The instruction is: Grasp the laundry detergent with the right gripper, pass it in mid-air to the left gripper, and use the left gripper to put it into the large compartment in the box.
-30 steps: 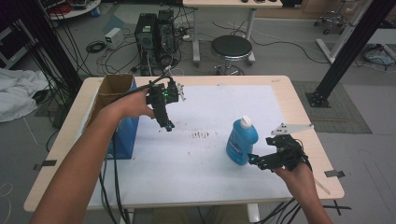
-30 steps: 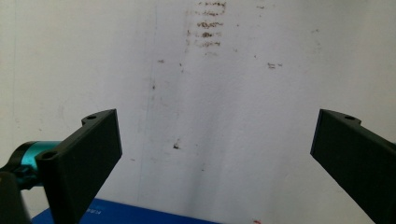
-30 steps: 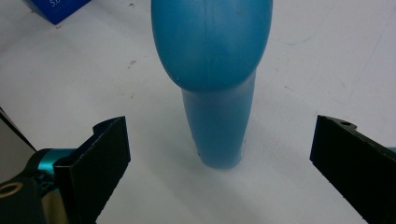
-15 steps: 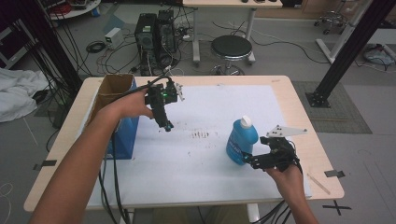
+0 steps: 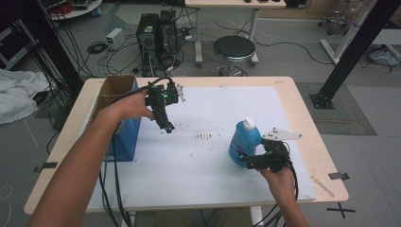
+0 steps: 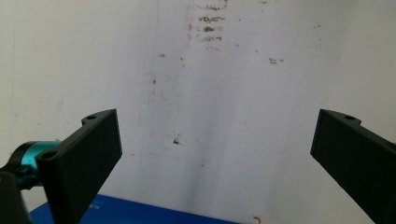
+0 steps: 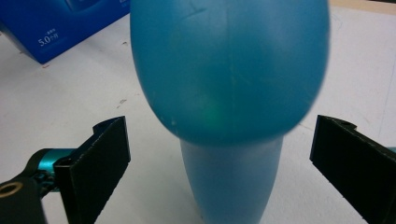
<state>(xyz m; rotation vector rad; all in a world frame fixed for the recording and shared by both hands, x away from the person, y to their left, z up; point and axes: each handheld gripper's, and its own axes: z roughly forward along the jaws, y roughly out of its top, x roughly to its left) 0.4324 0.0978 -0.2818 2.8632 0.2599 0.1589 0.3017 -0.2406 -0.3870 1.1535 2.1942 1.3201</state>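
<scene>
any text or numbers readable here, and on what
"5.0" with small blurred characters after it: white print on the blue box, right gripper view.
Faint print on the blue box edge in the left gripper view: too blurred to read.
Blue bottle: no readable label.

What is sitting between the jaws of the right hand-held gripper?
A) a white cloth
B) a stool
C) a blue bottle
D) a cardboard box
C: in the right gripper view the blue bottle stands between the open jaws of the right hand-held gripper, apparently untouched by either.
</scene>
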